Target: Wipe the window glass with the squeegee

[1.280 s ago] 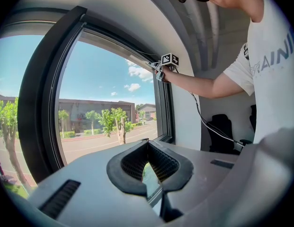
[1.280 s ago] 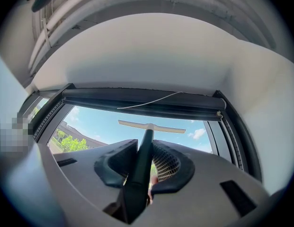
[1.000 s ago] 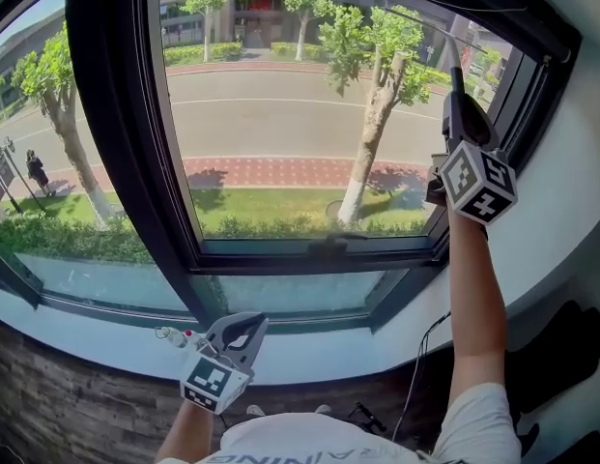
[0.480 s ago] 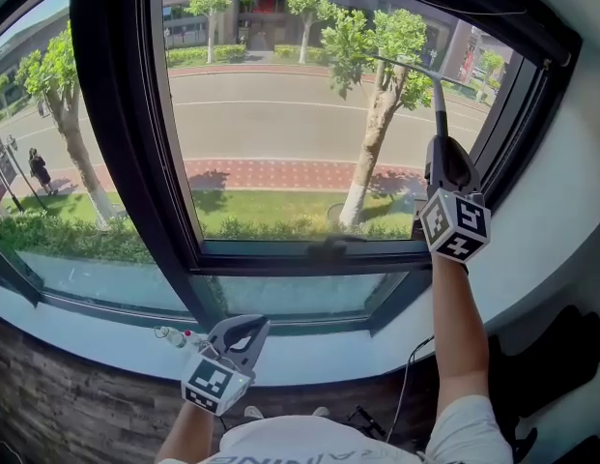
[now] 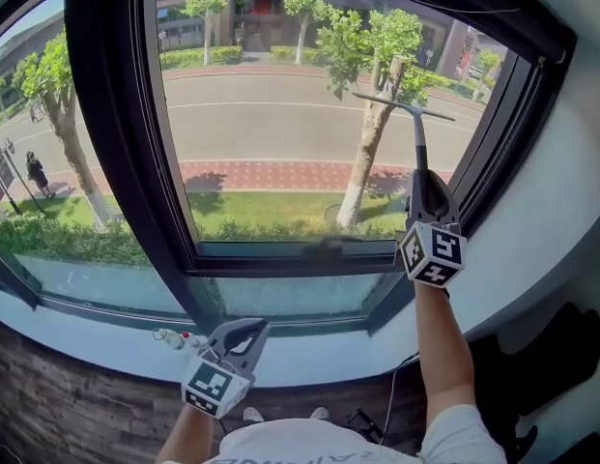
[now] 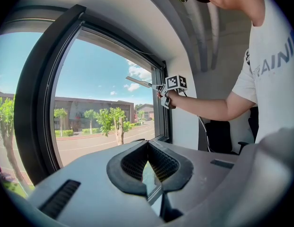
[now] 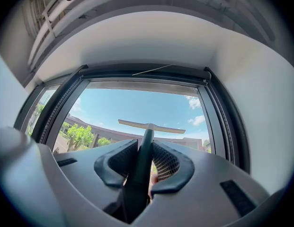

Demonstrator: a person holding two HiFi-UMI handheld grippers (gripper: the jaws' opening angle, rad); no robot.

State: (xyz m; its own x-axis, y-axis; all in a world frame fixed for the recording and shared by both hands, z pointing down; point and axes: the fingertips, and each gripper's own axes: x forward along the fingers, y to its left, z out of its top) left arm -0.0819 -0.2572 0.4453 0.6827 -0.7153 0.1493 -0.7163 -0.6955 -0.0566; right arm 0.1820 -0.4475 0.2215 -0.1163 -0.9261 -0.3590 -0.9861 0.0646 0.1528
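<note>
Lowered and drawn leftward since 1 s ago, my right gripper (image 5: 423,189) clamps the squeegee (image 5: 416,129) by its handle so the blade meets the far window glass (image 5: 271,114), while my left gripper (image 5: 243,331) idles near, closed and empty.

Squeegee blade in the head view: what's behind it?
The window glass lies behind the squeegee blade, and through it a tree trunk and a road. The strip of glass under the blade is covered; contact cannot be confirmed.
</note>
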